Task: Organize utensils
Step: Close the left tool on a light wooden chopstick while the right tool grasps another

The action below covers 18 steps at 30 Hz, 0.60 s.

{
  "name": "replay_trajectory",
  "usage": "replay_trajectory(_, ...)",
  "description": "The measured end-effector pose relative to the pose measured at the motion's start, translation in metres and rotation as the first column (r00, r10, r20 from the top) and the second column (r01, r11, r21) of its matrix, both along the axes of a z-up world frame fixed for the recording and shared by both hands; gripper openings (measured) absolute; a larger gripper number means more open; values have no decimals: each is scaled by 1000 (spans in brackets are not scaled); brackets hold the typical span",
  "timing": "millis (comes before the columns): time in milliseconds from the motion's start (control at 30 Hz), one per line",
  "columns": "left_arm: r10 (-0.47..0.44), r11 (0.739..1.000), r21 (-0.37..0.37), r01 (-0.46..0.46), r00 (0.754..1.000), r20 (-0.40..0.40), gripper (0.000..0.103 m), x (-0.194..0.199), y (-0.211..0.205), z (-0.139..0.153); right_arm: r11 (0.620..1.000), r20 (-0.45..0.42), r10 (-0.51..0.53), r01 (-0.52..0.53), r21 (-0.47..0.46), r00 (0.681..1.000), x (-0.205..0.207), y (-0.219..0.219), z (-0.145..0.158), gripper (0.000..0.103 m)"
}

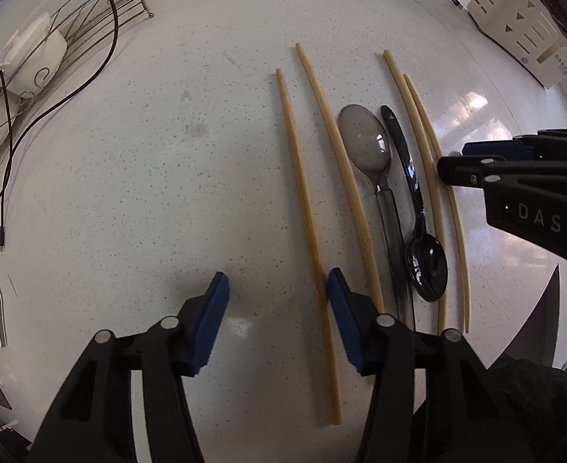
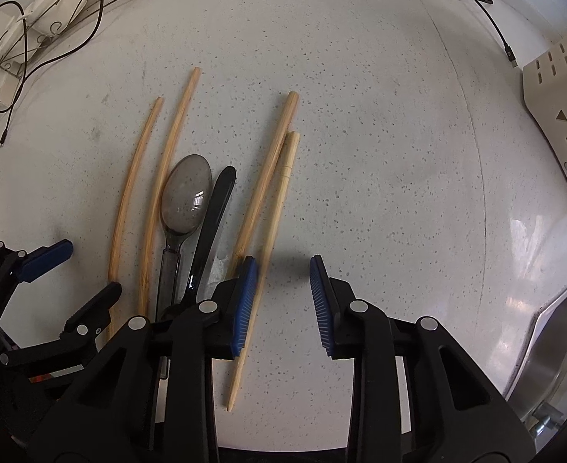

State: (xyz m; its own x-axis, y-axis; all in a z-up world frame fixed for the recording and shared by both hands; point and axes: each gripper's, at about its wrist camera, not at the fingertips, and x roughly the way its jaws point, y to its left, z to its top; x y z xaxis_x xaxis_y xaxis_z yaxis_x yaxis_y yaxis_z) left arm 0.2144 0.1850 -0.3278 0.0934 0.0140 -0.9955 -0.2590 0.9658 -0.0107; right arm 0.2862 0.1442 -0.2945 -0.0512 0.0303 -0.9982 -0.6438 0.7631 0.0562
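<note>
Chopsticks and spoons lie side by side in the middle of the counter (image 1: 129, 193) — that part looks nearly tidy.

From your left wrist you see your left gripper (image 1: 277, 308) with its jaws apart and nothing pinched; the leftmost chopstick (image 1: 302, 212) runs just along the inside of one pad. The clear spoon (image 1: 368, 146) and black spoon (image 1: 418, 212) point opposite ways.

From your right wrist you see your right gripper (image 2: 283, 297) also parted and empty, and the rightmost chopstick (image 2: 268, 247) passes right by its left pad. The other chopstick of that pair (image 2: 268, 169) touches it — but their ends do not match.

I think evening up and putting away are still left.
</note>
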Motion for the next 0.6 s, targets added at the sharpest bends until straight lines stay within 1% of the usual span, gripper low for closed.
replay_trajectory(33,-6,1000,-4,6,1000,-7,43,1,-2,1,1000,-1,3,-3,2,1000,-1,0,0,22)
replay_trajectory(67,-14,1000,-5,14,1000,-13,38,2,-4,1,1000,-4,-1,1,8,1000,-2,-1,0,17)
replay_trajectory(133,-27,1000,-8,27,999,-21,34,3,-7,2,1000,-7,-8,8,12,1000,-6,2,2,14)
replay_trajectory(167,-30,999,-10,30,999,-25,28,3,-7,2,1000,-13,-8,8,17,1000,-6,2,2,9)
replay_trajectory(233,-32,999,-10,31,999,-32,23,5,-5,3,1000,-23,-2,3,23,1000,-7,4,1,6)
replay_trajectory(267,-31,999,-8,31,999,-36,20,5,-4,3,1000,-22,3,-3,22,1000,-9,6,2,6)
replay_trajectory(367,-28,1000,-12,27,999,-44,11,6,0,4,1000,-26,7,-7,26,1000,-11,8,1,6)
replay_trajectory(400,-28,1000,-16,27,999,-45,10,5,-1,3,1000,-32,7,-6,30,999,-12,8,2,6)
replay_trajectory(433,-29,999,-14,29,998,-48,7,5,0,3,999,-40,4,-3,37,999,-10,6,1,5)
replay_trajectory(533,-26,999,-46,24,999,-43,6,5,14,2,999,-52,-5,8,48,999,-11,5,2,5)
replay_trajectory(600,-28,998,-50,26,999,-38,6,6,17,3,998,-59,-9,12,54,998,-9,0,2,5)
